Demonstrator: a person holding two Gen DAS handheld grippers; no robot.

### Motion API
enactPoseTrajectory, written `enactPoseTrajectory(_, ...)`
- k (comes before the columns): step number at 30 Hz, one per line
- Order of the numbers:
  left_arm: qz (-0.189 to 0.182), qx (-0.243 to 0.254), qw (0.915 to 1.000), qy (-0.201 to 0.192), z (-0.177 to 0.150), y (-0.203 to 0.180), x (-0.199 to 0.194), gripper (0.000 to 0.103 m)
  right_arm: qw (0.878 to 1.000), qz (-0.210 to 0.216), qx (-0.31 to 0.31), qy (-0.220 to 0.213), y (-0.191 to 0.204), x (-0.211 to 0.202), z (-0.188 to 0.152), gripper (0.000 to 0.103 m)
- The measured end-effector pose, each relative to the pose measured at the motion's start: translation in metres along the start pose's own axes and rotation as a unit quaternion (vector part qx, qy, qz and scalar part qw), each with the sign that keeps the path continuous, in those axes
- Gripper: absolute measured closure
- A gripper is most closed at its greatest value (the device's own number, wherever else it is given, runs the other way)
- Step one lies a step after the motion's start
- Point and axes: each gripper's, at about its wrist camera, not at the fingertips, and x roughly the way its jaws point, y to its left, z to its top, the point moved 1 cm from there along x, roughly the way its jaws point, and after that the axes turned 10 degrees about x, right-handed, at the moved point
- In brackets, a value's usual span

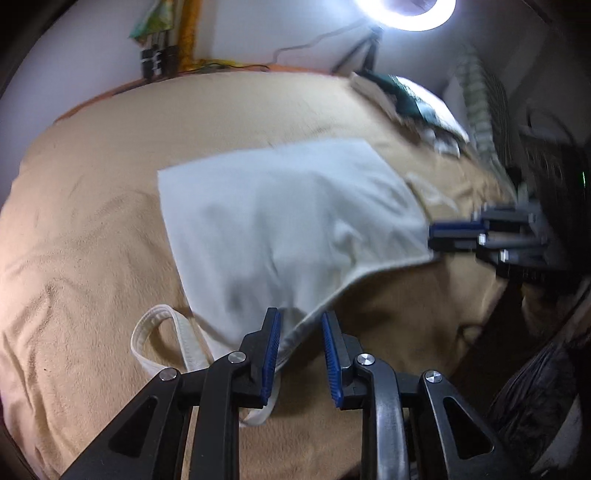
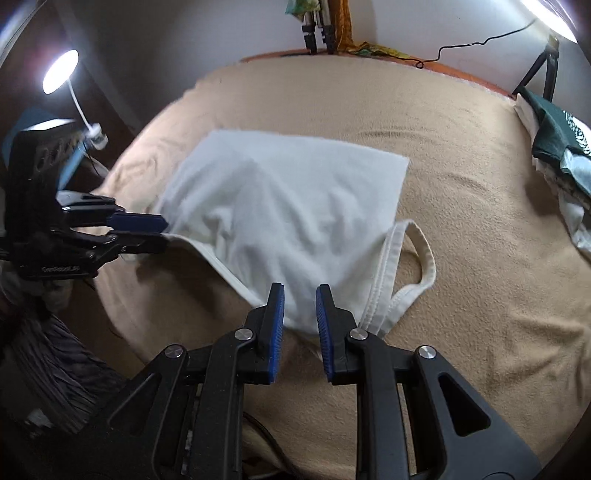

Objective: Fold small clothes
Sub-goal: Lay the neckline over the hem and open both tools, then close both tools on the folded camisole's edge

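Covering the bed, a tan blanket [image 2: 424,155] carried the white garment [image 2: 288,192] at its centre, under a ring light [image 1: 406,14] by the white wall. The left gripper [image 1: 301,354] and right gripper [image 2: 300,328] each pinched a near corner of the garment.

White garment [image 2: 295,206] between two claws

This is a bedroom in a home. A bed [image 2: 461,192] with a soft tan blanket [image 1: 92,229] fills it, with folded clothes [image 2: 554,147] at its right edge.
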Motion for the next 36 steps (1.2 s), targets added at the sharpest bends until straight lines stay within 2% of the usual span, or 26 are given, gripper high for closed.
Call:
enactPoseTrajectory(2, 0.003, 0.023, 0.9997, 0.012, -0.013, -0.008, -0.002, 0.082, 1.0, -0.015, -0.003, 0.007, -0.006, -0.002, -0.007, 0.084)
enactPoseTrajectory(6, -0.001, 0.009, 0.9998, 0.017, -0.036, -0.002, -0.02, 0.08, 0.999, 0.019, 0.015, 0.037, -0.018, -0.01, -0.025, 0.084)
enactPoseTrajectory(8, -0.01, -0.003, 0.9999, 0.009, -0.038, 0.001, -0.03, 0.08, 0.999, 0.026, 0.002, 0.044, -0.015, -0.015, -0.031, 0.076)
enactPoseTrajectory(9, -0.008, -0.008, 0.9999, -0.001, -0.038, 0.004, -0.037, 0.08, 0.999, 0.033, -0.002, 0.041, -0.014, -0.018, -0.033, 0.068)
enactPoseTrajectory(10, -0.01, -0.017, 0.9997, -0.014, -0.035, 0.008, -0.043, 0.079, 0.998, 0.048, -0.001, 0.033, -0.014, -0.024, -0.032, 0.062)
enactPoseTrajectory(13, -0.002, -0.065, 0.9964, -0.053, -0.021, 0.026, -0.05, 0.078, 0.997, 0.072, 0.017, -0.003, -0.019, -0.034, -0.021, 0.061)
enactPoseTrajectory(15, -0.002, -0.094, 0.9924, -0.079, -0.009, 0.035, -0.051, 0.078, 0.996, 0.072, 0.034, -0.026, -0.023, -0.034, -0.008, 0.061)
enactPoseTrajectory(18, 0.031, -0.092, 0.9903, -0.099, 0.012, 0.035, -0.042, 0.078, 0.995, 0.074, 0.048, -0.054, -0.021, -0.028, 0.01, 0.061)
enactPoseTrajectory(19, 0.03, -0.094, 0.9899, -0.101, 0.018, 0.035, -0.037, 0.078, 0.994, 0.075, 0.049, -0.062, -0.018, -0.024, 0.017, 0.061)
enactPoseTrajectory(24, 0.047, -0.087, 0.9911, -0.089, 0.042, 0.036, -0.005, 0.078, 0.994, 0.052, 0.034, -0.087, 0.006, 0.005, 0.045, 0.065)
enactPoseTrajectory(28, 0.069, -0.057, 0.9947, -0.05, 0.035, 0.031, 0.016, 0.078, 0.997, 0.027, 0.004, -0.068, 0.019, 0.031, 0.047, 0.07)
enactPoseTrajectory(33, 0.061, -0.036, 0.9955, -0.063, 0.017, 0.034, 0.012, 0.076, 0.997, -0.022, -0.046, -0.058, 0.022, 0.044, 0.035, 0.074)
enactPoseTrajectory(36, 0.048, -0.051, 0.9951, -0.069, 0.011, 0.039, 0.004, 0.073, 0.998, -0.019, -0.038, -0.052, 0.014, 0.04, 0.036, 0.075)
